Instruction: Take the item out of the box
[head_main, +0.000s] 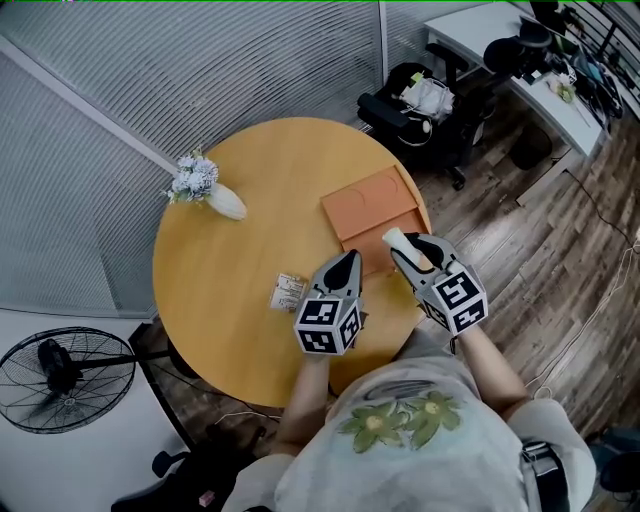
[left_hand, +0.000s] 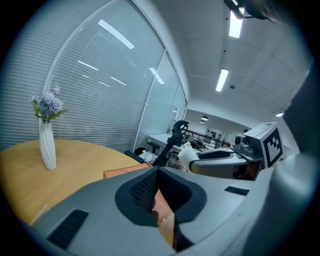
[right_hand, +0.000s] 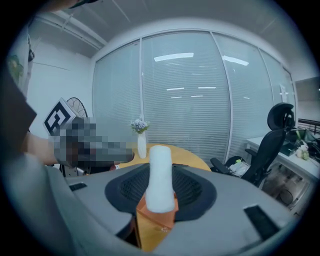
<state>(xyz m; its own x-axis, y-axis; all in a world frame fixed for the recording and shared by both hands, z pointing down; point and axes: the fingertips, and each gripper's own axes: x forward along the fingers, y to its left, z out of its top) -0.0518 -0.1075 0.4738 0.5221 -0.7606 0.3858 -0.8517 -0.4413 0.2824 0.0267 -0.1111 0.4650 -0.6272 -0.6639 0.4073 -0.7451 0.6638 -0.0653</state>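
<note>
An orange flat box (head_main: 368, 205) lies on the round wooden table (head_main: 250, 230), right of its middle. My right gripper (head_main: 408, 250) hovers over the box's near right edge, shut on a white rounded tube (head_main: 397, 238). In the right gripper view the tube (right_hand: 160, 175) stands upright between the jaws, with the box (right_hand: 156, 220) below it. My left gripper (head_main: 349, 260) rests at the box's near left edge. Its jaws meet at the tips (left_hand: 157, 170), seemingly pinching the box's edge (left_hand: 125, 173).
A white vase of flowers (head_main: 208, 188) stands at the table's far left. A small printed packet (head_main: 288, 292) lies left of my left gripper. A black office chair (head_main: 425, 110) and a desk are beyond the table on the right. A floor fan (head_main: 60, 378) stands lower left.
</note>
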